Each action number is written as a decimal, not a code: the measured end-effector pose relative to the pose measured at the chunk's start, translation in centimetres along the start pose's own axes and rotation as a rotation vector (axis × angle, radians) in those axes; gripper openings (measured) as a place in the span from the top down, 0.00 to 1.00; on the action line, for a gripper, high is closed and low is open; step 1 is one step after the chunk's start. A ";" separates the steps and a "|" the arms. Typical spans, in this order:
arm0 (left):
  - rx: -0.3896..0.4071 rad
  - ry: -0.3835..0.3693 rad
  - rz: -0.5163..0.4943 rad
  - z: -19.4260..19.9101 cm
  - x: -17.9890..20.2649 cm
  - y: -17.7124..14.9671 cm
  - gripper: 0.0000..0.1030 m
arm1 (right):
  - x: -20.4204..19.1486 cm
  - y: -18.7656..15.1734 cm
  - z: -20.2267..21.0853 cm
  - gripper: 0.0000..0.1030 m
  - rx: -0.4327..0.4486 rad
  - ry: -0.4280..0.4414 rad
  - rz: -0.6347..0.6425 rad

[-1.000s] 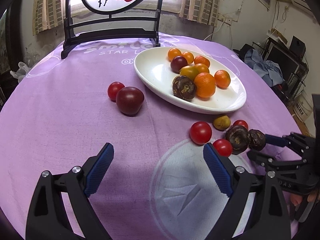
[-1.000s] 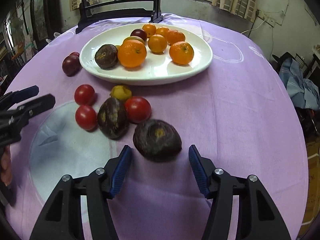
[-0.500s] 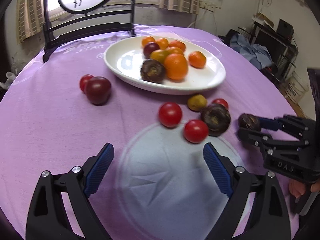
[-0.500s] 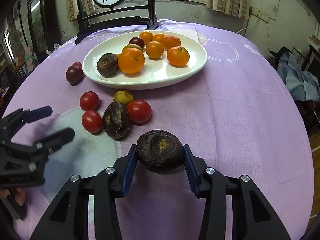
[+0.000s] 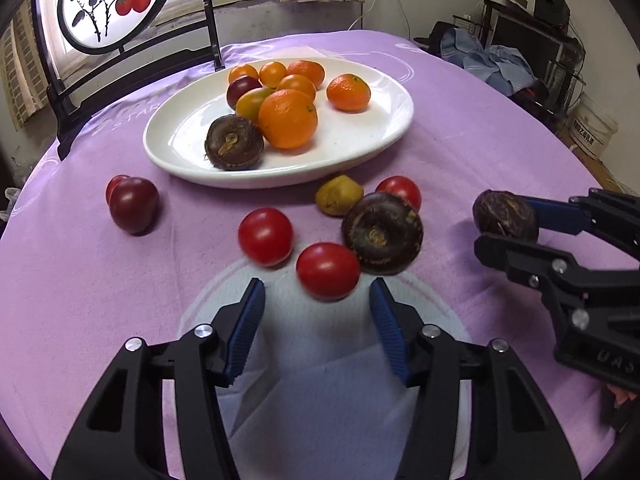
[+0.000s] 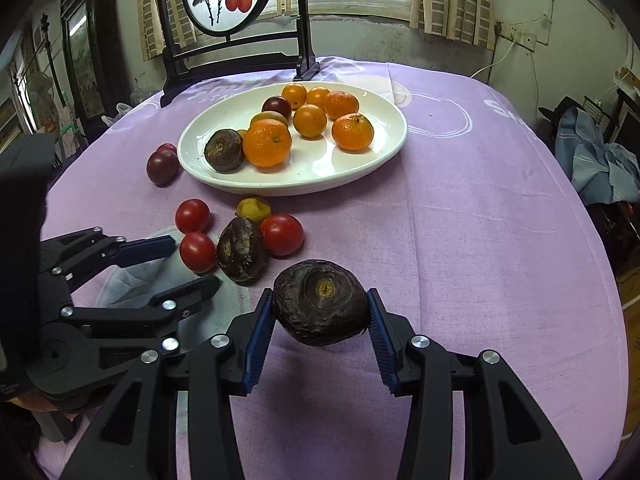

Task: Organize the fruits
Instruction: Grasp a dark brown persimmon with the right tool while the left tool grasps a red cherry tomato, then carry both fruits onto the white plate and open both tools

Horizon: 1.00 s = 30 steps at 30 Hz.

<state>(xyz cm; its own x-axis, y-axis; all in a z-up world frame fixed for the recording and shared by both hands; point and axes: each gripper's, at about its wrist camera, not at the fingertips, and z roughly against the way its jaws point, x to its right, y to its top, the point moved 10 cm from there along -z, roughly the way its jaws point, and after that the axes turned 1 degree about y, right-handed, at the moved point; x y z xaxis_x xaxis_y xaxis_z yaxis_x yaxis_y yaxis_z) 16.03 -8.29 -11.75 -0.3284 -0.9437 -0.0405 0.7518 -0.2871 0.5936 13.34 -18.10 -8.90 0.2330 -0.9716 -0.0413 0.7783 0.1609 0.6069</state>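
Gripping a dark wrinkled fruit (image 6: 320,308) between its blue pads, the right gripper (image 6: 320,328) sits low centre of the right wrist view; the fruit's shadow falls on the cloth beneath it, so it looks raised off the surface. The same fruit shows at right of the left wrist view (image 5: 505,216), clamped in that gripper (image 5: 496,228).

Left gripper (image 5: 317,312), bottom centre of the left wrist view: fingers spread apart, nothing between them. A red tomato (image 5: 328,271) lies just ahead of the gap, not touched by either pad. In the right wrist view this gripper (image 6: 188,260) enters from lower left, its tips near the loose fruit cluster.

Loose on the purple tablecloth (image 5: 480,152), mid-frame: a second red tomato (image 5: 265,236), a third (image 5: 399,192), a yellow-green fruit (image 5: 339,195), and another dark wrinkled fruit (image 5: 382,233) touching the first tomato. Left of frame, well apart: a dark plum (image 5: 134,205) with a small red fruit (image 5: 115,186) behind it.

White oval plate (image 5: 360,148), upper centre: holds several oranges, the largest (image 5: 287,118) beside a dark wrinkled fruit (image 5: 234,142), plus a plum (image 5: 242,90).

Black screen stand with painted round panel (image 5: 108,0), upper left, at the table's far edge.
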 end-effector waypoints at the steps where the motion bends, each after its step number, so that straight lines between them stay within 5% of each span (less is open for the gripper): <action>1: 0.000 0.002 -0.001 -0.2 0.1 0.2 0.47 | 0.0 0.1 0.1 0.55 0.002 0.002 0.001; 6: 0.012 -0.039 -0.024 -0.5 1.1 0.9 0.71 | -0.1 0.1 0.2 0.55 0.004 0.006 0.004; 17: 0.063 -0.045 -0.018 2.9 -0.5 0.6 0.72 | -0.3 1.0 1.4 0.55 0.074 0.026 -0.011; 30: 0.158 -0.022 0.096 4.6 -5.9 7.5 0.72 | -1.0 8.0 3.0 0.55 0.176 0.017 0.020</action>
<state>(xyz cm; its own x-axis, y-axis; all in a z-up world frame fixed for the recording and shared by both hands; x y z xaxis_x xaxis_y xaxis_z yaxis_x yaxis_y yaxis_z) 20.98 -4.15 -3.39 -0.2727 -0.9613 0.0391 0.6821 -0.1645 0.7125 17.60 -16.38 -1.66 0.2589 -0.9651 -0.0405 0.6597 0.1460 0.7372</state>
